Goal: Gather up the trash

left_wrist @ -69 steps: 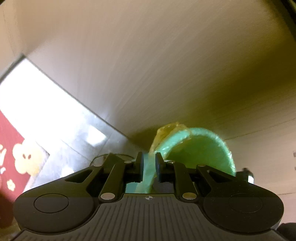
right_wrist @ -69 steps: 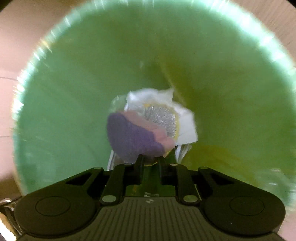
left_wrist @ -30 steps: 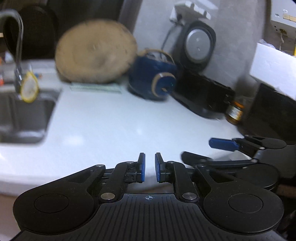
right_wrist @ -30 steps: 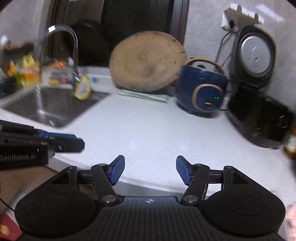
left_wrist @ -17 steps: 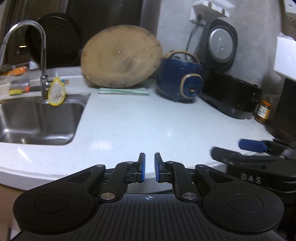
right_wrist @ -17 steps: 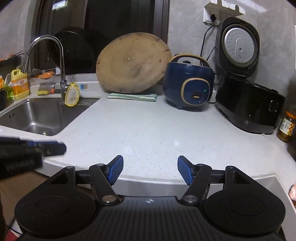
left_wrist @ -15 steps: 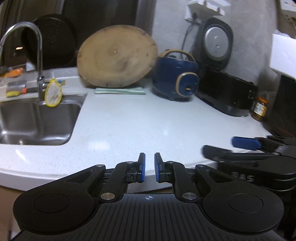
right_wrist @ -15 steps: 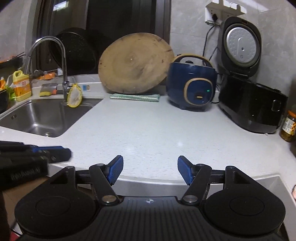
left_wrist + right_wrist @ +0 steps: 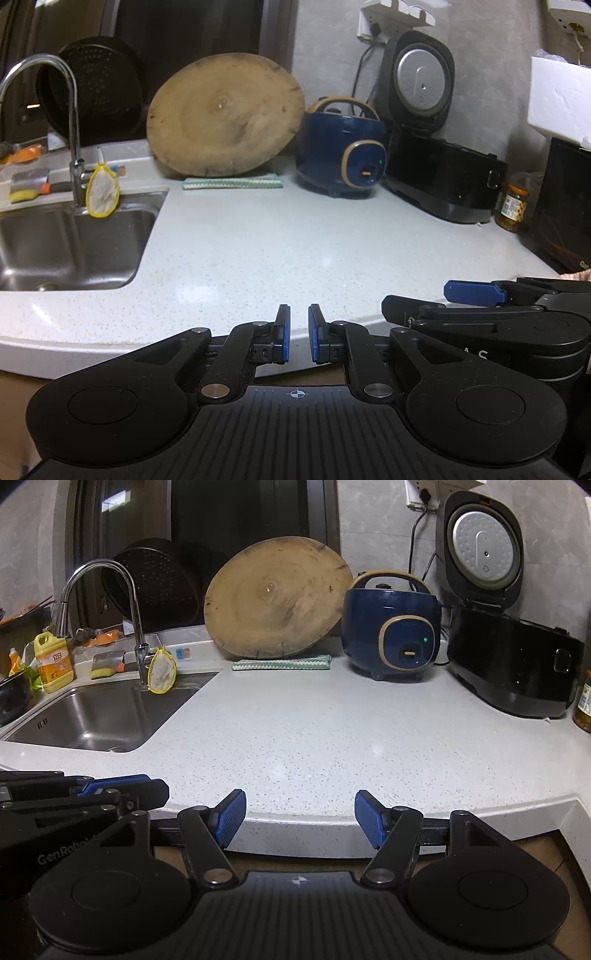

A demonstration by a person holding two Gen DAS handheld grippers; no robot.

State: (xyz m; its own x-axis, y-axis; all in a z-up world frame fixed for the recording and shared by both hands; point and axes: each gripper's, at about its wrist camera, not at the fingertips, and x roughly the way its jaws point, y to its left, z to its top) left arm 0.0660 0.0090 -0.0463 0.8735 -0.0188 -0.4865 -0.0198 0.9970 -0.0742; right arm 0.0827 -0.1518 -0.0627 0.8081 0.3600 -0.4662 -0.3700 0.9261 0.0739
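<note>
No trash and no bag show in either view. Both views look across the white speckled countertop (image 9: 258,240) from just off its front edge. My left gripper (image 9: 297,314) hovers at that edge with its blue pads almost together, only a thin gap between them and nothing in it. My right gripper (image 9: 300,805) stands open and empty over the same edge (image 9: 295,827). The two hang side by side: the right gripper (image 9: 421,301) appears low right in the left wrist view, and the left gripper (image 9: 155,788) low left in the right wrist view.
A steel sink (image 9: 96,716) with a faucet (image 9: 136,642) lies at the left. At the back stand a round wooden board (image 9: 273,598), a folded striped cloth (image 9: 280,663), a blue rice cooker (image 9: 395,635) and a black cooker (image 9: 509,664) with its lid up. A jar (image 9: 513,208) stands far right.
Earlier the left gripper pinched a green bag and the right reached into it over trash. Now both are up at the counter, empty, and both views have steadied.
</note>
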